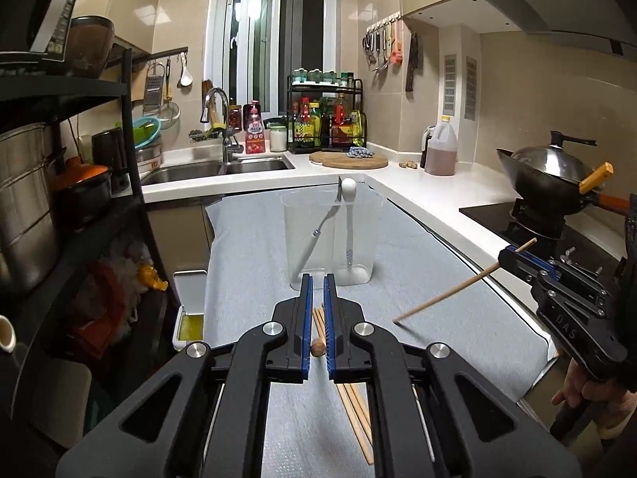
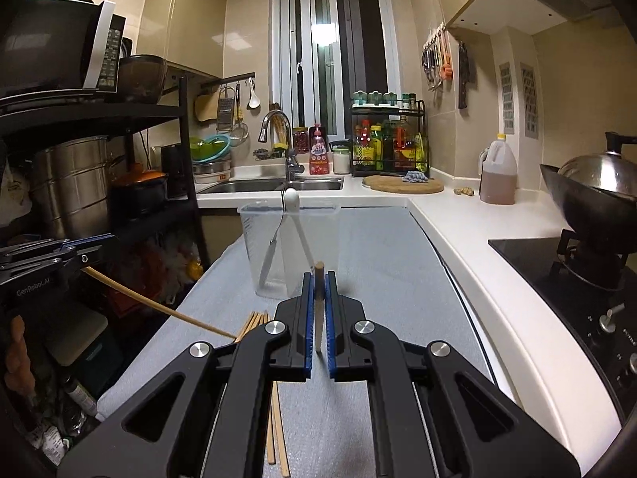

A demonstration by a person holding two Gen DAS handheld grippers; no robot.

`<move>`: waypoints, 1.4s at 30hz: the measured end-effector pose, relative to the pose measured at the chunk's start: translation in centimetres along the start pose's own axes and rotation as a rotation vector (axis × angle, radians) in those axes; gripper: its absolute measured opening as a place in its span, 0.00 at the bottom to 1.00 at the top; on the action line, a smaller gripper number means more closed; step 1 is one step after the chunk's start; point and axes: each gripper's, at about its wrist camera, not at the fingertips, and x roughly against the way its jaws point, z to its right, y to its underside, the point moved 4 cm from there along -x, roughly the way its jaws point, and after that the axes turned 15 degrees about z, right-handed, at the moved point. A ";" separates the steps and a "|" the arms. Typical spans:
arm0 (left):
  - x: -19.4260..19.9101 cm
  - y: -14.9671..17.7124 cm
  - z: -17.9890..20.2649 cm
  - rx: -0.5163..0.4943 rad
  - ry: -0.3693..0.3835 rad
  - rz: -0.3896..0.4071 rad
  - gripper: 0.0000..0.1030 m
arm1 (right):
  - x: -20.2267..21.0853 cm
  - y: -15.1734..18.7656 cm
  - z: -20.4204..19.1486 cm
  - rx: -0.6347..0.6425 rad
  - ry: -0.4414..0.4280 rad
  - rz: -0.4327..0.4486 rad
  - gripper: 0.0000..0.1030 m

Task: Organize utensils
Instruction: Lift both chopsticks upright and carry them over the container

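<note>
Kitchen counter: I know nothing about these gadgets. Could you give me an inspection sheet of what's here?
Surface: grey mat on the counter.
Job's things: clear cup holding fork and spoon; loose chopsticks on the mat.
Clutter: nothing seen on the mat.
Grippers: left gripper and right gripper each shut on one chopstick.
Cables: nothing seen.
Surroundings: sink, bottle rack, wok, shelf.

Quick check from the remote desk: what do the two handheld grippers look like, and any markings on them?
Both are black linkage frames with silver round pivot bolts and two straight fingers lined with blue ribbed pads. The left gripper shows white "GenRobot.AI" lettering on its side in the right wrist view. The right gripper has raised "DAS" lettering on its body, seen from the left wrist view, where a dark sleeve sits above it.
</note>
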 end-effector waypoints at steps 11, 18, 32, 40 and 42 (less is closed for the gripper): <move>-2.3 -3.5 -0.1 -0.047 0.006 -0.013 0.05 | -2.1 -3.5 -0.7 0.029 -0.031 0.023 0.05; -3.0 -5.9 -0.1 -0.052 0.019 -0.010 0.05 | -3.4 -5.3 -0.6 0.010 -0.056 0.014 0.05; -4.7 -11.5 0.2 -0.098 0.032 0.049 0.05 | -6.3 -11.1 -0.8 0.005 -0.085 0.065 0.05; -7.9 -16.5 1.0 -0.132 0.030 0.121 0.05 | -9.6 -15.2 0.0 -0.017 -0.085 0.103 0.05; -8.5 -17.7 1.1 -0.127 0.032 0.142 0.05 | -10.5 -16.4 0.1 -0.016 -0.086 0.125 0.05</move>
